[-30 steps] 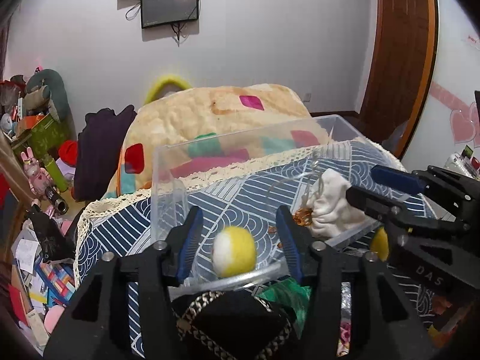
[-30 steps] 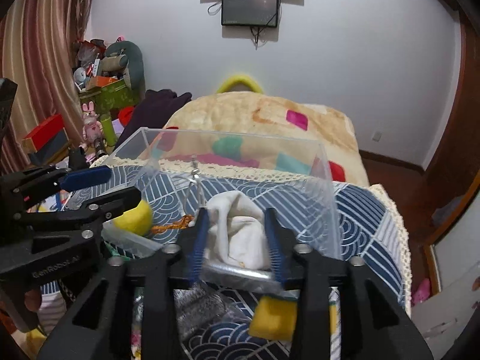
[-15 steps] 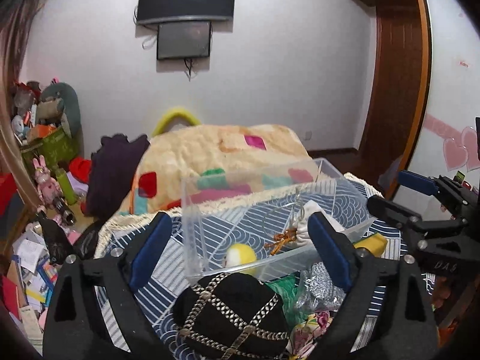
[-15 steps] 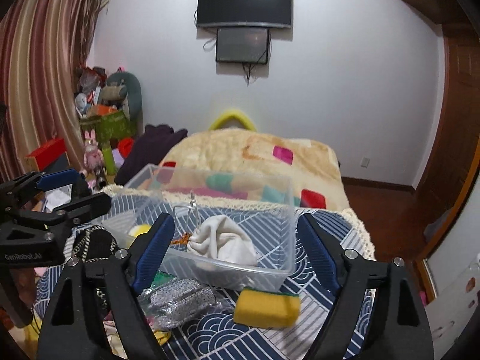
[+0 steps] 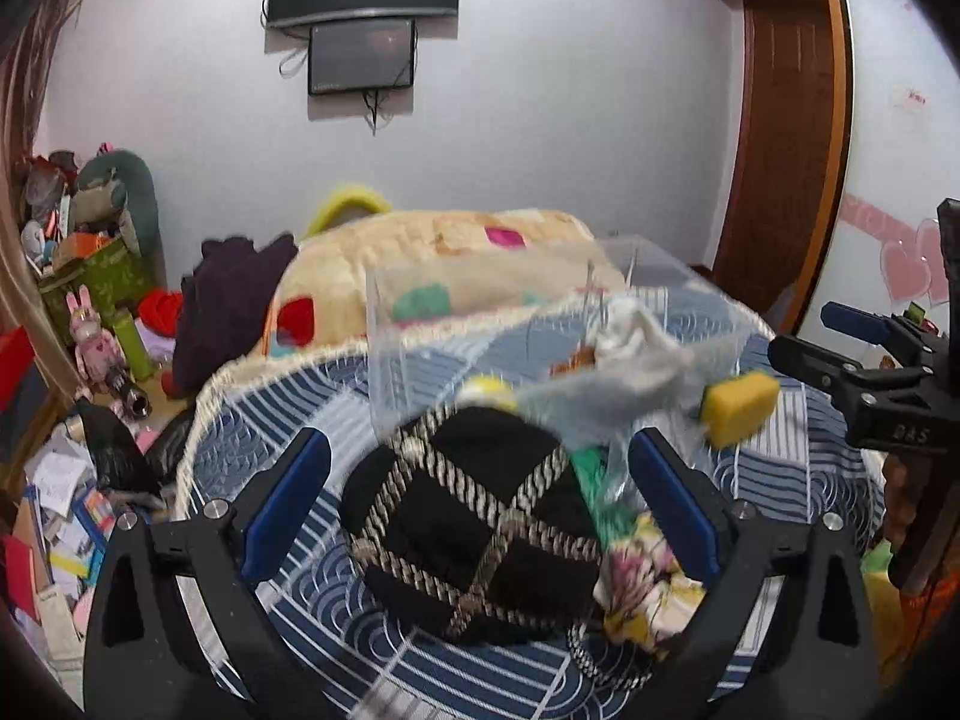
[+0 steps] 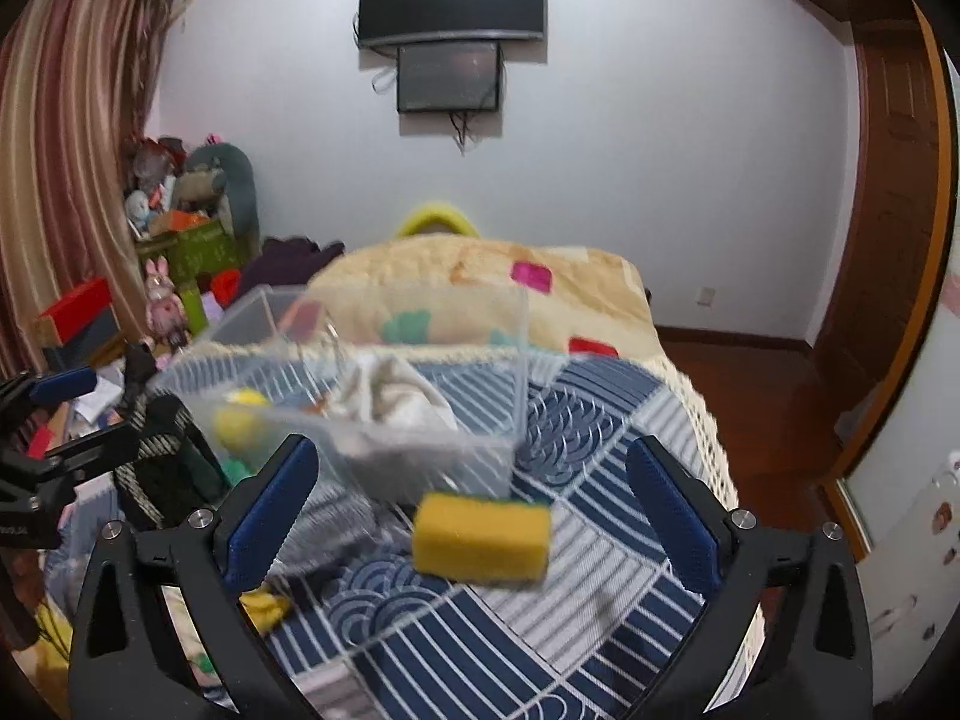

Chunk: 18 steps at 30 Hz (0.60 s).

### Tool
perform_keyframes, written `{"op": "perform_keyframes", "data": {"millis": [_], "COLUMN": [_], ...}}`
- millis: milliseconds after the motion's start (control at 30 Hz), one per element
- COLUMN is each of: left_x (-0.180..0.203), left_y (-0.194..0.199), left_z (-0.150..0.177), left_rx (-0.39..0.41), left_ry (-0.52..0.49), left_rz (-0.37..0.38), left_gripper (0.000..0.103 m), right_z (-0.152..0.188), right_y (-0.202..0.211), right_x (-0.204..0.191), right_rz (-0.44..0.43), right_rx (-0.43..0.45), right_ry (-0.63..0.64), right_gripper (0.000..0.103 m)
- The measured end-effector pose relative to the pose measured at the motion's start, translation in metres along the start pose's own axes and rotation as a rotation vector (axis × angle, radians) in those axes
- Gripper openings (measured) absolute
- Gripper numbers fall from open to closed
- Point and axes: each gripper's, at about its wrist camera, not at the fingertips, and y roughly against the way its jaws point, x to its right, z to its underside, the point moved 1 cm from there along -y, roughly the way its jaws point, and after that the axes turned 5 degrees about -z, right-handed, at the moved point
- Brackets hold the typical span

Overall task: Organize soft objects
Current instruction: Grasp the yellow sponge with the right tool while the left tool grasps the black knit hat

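A clear plastic bin (image 6: 456, 360) stands on the blue patterned quilt (image 6: 600, 420), holding a white cloth (image 6: 396, 396) and a yellow-white ball (image 6: 240, 414). A yellow sponge (image 6: 480, 537) lies in front of the bin, between the wide-open jaws of my right gripper (image 6: 474, 510). My left gripper (image 5: 480, 504) is open and empty, with a black hat with braided trim (image 5: 474, 534) lying between its jaws. In the left wrist view I also see the bin (image 5: 510, 324), the cloth (image 5: 636, 348), the ball (image 5: 486, 390) and the sponge (image 5: 741, 399).
Beside the hat lie a floral fabric piece (image 5: 648, 588), a green item (image 5: 594, 474) and a silvery bag (image 6: 324, 534). A beige blanket (image 6: 480, 282) is heaped behind the bin. Clutter and toys (image 5: 90, 312) fill the floor at left. A wooden door (image 6: 888, 228) is at right.
Both grippers have opened wide and drawn back from the bin. The left one has let go of the ball and the right one the white cloth; both items stay in the bin.
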Motion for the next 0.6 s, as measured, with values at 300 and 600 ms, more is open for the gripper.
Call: {"op": "perform_keyframes", "data": {"millis": [300,600], "left_x": [-0.010,-0.024], "left_y": [-0.016,-0.019], "left_z": [0.028,0.045], "left_rx": [-0.039,-0.067], "left_ry": [0.018,0.042], "left_rz": [-0.031,0.036], "left_gripper": [0.101,0.078], "right_z": [0.023,0.028], "right_y": [-0.035,-0.034], "right_x": [0.006,0.017], "right_rz": [0.020,0.020], "right_rx": [-0.119,-0.150], "right_ry": [-0.015,-0.064], "right_gripper": [0.103,0.084]}}
